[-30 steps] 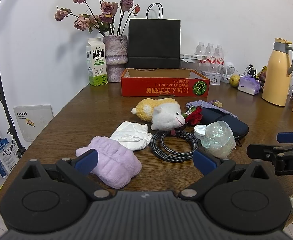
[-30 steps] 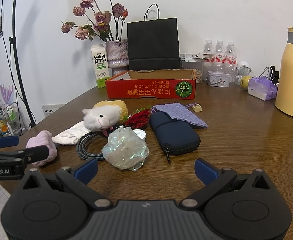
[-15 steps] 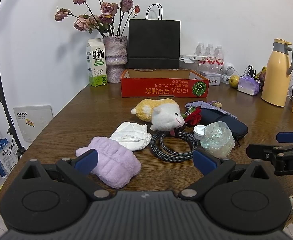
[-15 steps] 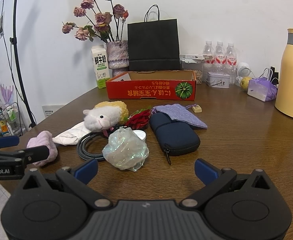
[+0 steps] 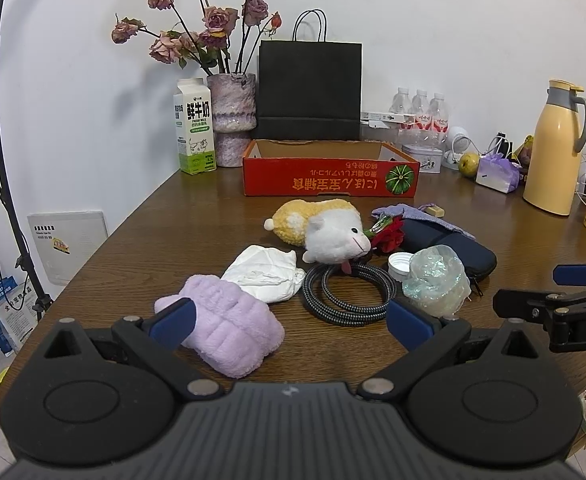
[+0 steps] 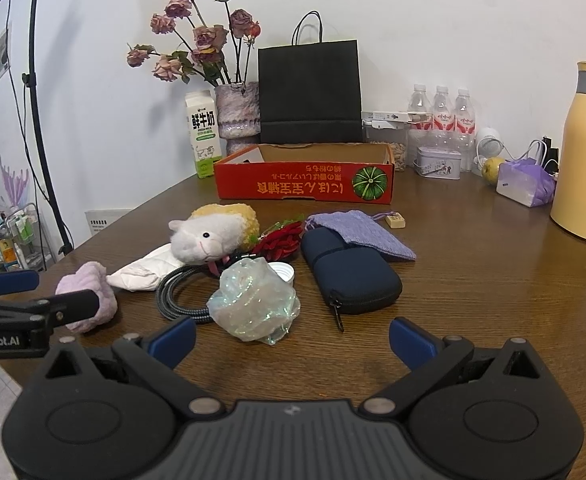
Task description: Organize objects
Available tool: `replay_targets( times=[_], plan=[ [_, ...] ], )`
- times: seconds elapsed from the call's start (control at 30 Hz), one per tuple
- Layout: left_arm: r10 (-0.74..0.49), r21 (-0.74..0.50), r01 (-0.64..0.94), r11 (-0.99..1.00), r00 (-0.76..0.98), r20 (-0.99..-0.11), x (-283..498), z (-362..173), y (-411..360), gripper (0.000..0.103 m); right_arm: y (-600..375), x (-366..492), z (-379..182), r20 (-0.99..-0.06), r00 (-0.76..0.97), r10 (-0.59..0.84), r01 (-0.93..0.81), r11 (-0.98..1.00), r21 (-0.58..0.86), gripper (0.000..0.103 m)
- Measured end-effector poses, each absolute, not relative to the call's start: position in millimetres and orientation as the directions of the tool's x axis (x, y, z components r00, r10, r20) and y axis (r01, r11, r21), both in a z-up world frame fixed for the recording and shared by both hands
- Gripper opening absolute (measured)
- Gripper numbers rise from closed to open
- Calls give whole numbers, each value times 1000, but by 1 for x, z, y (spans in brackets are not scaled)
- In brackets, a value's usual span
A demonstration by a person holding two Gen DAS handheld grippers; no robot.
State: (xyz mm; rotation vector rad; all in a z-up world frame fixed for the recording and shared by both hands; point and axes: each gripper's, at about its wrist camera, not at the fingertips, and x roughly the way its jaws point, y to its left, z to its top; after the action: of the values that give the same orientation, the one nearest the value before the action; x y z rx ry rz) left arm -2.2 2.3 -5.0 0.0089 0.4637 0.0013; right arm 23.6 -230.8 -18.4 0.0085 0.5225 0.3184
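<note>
On the wood-grain surface (image 5: 181, 216), a fluffy lilac cloth (image 5: 229, 330), crumpled white tissue (image 5: 267, 270), coiled braided cable (image 5: 349, 296), crinkly iridescent wrap (image 6: 253, 304) and smooth navy oval case (image 6: 351, 276) are seen. Left tongs (image 5: 289, 318) and right tongs (image 6: 291, 340) are held wide, gripping nothing.

The brown wooden worktop (image 5: 181, 216) shows grain under a soft sheen. The lilac plush cloth (image 5: 229, 324) looks fluffy, the white crumpled paper tissue (image 5: 265, 268) matt. The black braided cable (image 5: 347, 294) has a woven texture. The clear iridescent plastic wrap (image 6: 253, 300) glistens. The navy fabric zip case (image 6: 351, 276) looks matt; the red cardboard box (image 6: 305, 186) is smooth.
</note>
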Motion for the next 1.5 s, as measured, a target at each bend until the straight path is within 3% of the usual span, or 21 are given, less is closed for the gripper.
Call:
replay_targets(
  times=[1.5],
  plan=[
    [47,14,-46,999,869,-492,24,-28,41,103,-212,50,-34,-522,799,299,-307,949,74,103]
  ],
)
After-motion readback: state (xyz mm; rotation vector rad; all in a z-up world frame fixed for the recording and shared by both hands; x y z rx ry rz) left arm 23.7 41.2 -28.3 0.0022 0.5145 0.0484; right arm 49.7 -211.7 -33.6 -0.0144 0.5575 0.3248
